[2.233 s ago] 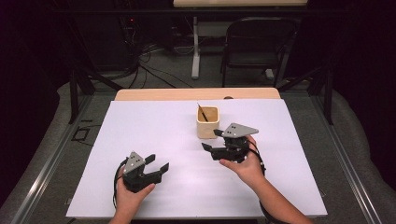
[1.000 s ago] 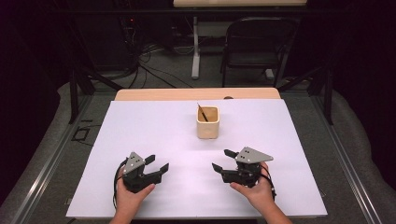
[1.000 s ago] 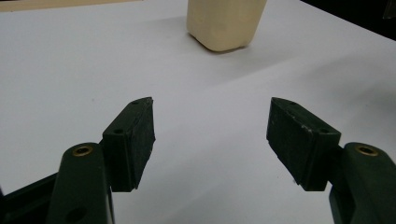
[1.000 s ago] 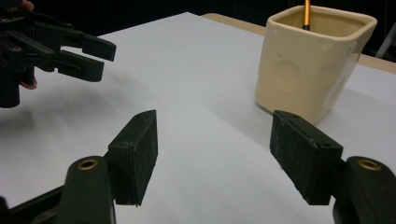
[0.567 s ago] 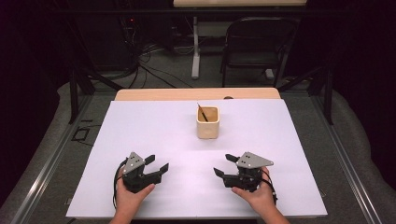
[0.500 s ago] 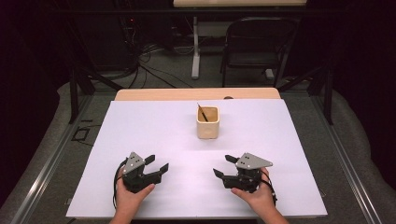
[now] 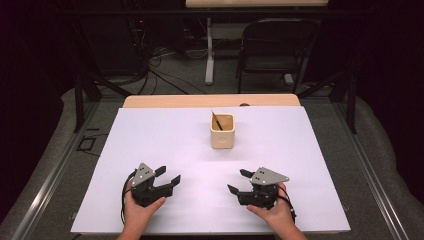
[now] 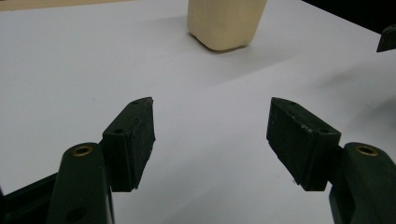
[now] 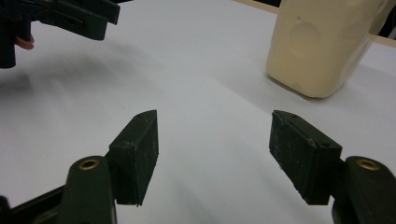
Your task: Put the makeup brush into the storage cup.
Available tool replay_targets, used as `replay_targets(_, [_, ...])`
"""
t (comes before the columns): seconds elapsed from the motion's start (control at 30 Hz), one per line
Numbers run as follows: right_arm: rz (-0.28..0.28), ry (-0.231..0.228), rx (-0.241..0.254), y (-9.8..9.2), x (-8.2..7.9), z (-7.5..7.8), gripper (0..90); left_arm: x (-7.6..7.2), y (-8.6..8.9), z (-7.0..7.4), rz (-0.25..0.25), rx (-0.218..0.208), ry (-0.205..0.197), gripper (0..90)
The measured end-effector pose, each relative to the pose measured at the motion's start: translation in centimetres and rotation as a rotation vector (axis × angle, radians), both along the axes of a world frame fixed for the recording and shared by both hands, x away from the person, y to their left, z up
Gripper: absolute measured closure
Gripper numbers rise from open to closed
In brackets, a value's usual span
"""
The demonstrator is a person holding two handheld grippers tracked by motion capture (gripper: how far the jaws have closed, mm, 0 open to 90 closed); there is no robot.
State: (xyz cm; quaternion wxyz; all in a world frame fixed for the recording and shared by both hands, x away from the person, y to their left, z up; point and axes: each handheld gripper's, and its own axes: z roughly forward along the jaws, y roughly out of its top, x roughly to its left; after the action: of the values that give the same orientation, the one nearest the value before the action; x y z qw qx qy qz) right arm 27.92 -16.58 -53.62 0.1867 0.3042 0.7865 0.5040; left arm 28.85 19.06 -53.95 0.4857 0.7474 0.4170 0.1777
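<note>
The right gripper [image 7: 237, 181] has pulled back from the cream cup [image 7: 222, 131] to the frame's lower right, jaws wide and empty. The left gripper [image 7: 167, 174] sits lower left, equally wide. The cup stands at centre, holding a thin dark stick [image 7: 216, 120].

Both grippers were black, each topped by a grey three-cornered plate. The left gripper [image 7: 169, 176] trailed a black cable; the right gripper [image 7: 239, 181] showed brass-ringed screw holes behind blocky jaw pads.

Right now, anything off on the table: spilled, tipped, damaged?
Nothing stands out. The cream cup stands upright on the white table cover with a dark stick leaning inside it. The left gripper and the right gripper are open and empty, apart from the cup.
</note>
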Motion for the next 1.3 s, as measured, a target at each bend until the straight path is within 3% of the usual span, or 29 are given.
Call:
replay_targets(0.6, [-0.011, 0.04, 0.019, -0.5, 0.4, -0.8, 33.0, 0.0, 0.1, 0.0, 0.001, 0.0, -0.001, 32.5])
replay_targets(1.3, [0.017, 0.053, -0.003, 0.2, 0.3, -1.4, 33.0, 0.0, 0.0, -0.1, 0.004, -0.001, 0.002, 32.5])
